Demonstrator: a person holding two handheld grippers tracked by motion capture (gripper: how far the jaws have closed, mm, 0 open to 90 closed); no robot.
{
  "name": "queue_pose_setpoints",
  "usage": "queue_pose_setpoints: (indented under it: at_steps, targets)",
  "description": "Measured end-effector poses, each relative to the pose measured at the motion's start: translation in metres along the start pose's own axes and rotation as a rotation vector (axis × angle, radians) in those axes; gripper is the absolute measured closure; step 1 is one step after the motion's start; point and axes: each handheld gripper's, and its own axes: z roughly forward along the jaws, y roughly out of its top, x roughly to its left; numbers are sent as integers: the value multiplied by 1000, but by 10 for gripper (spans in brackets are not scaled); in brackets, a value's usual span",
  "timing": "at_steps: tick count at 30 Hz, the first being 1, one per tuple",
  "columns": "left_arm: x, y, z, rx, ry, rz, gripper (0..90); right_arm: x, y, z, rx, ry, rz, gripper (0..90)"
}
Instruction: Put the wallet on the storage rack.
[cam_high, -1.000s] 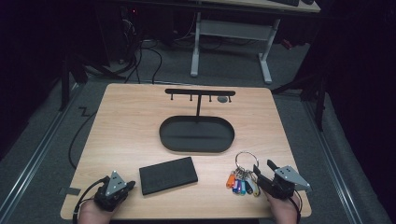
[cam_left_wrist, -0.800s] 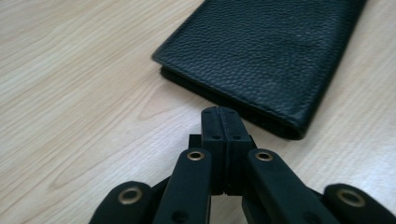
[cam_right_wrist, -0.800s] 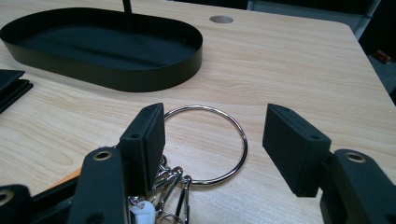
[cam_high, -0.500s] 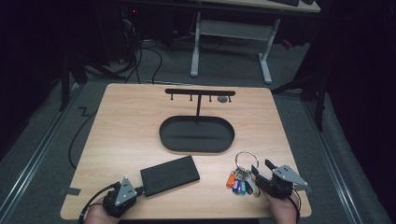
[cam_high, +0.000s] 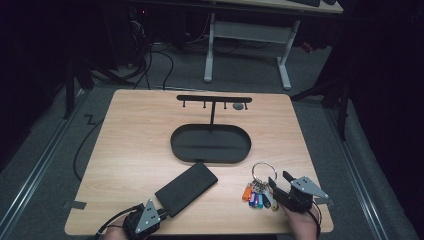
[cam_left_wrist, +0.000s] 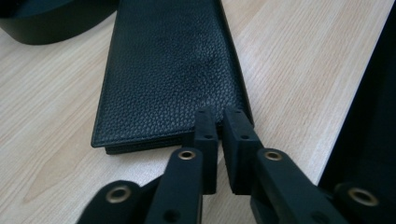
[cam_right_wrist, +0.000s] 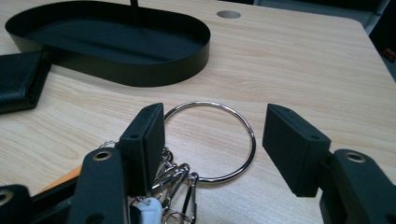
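Note:
A black leather wallet (cam_high: 186, 189) lies slanted on the wooden table, its far end near the black oval tray (cam_high: 210, 159). My left gripper (cam_high: 161, 216) sits at the wallet's near end by the table's front edge. In the left gripper view its jaws (cam_left_wrist: 219, 114) have just been opening to a narrow slit; nothing is between them, and their tips rest at the wallet's (cam_left_wrist: 163, 70) near corner. A bunch of coloured key tags (cam_high: 255, 197) on a steel ring (cam_high: 261, 171) lies at the front right. My right gripper (cam_high: 280, 179) stands open over it, the ring (cam_right_wrist: 252, 140) lying between the jaws (cam_right_wrist: 212, 126), untouched.
A black T-shaped stand with hooks (cam_high: 214, 99) rises from the tray's far side. The tray's wall (cam_right_wrist: 140, 74) is low. A round hole (cam_high: 238, 106) sits in the tabletop behind it. Cables and a desk frame are on the floor beyond the table.
My left gripper has moved right along the front edge to the wallet's near end, and the wallet has swung to a steeper slant. The right gripper and the keys have stayed put.

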Motion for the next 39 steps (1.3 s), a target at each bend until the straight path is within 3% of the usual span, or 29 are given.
queue_pose_setpoints:
  at_steps: [3, 6, 10, 12, 16, 19, 21, 23, 26, 29, 31, 36, 39]
  targets:
    - [6, 0, -5, -16, 23, -21, 771, -1, -1, 1, 10, 5, 29, 383]
    - [14, 2, -6, -43, 37, -51, 657, -2, -2, 2, 19, 8, 19, 377]
    - [30, 21, 0, -62, 7, -107, 510, -4, -3, 4, 28, 8, 29, 372]
    - [32, 37, 3, -85, -22, -109, 466, -4, -3, 2, 18, 8, 39, 372]
    - [22, 59, 15, -114, -23, -44, 429, -6, -4, -1, 12, 4, 37, 372]
    - [12, 49, 25, -118, -28, -7, 470, -6, -5, -4, 11, 0, 20, 373]
    - [7, 43, 33, -31, -21, 56, 454, -7, -6, -5, 17, -2, 27, 373]
    - [3, 37, 38, -10, -26, 74, 422, -8, -7, -5, 22, -6, 36, 373]
    - [-1, 34, 44, 9, -19, 113, 445, -10, -8, -5, 23, -16, 38, 374]
    - [-8, 31, 48, 13, 41, 209, 468, -11, -8, -3, 26, -27, 47, 374]
    - [-12, 29, 48, 10, 71, 252, 475, -10, -8, -3, 33, -26, 55, 375]
    - [-16, 25, 48, -12, 102, 258, 524, -11, -9, -1, 40, -38, 68, 375]
    - [-14, 25, 48, -13, 91, 245, 561, -10, -9, -2, 35, -40, 63, 376]
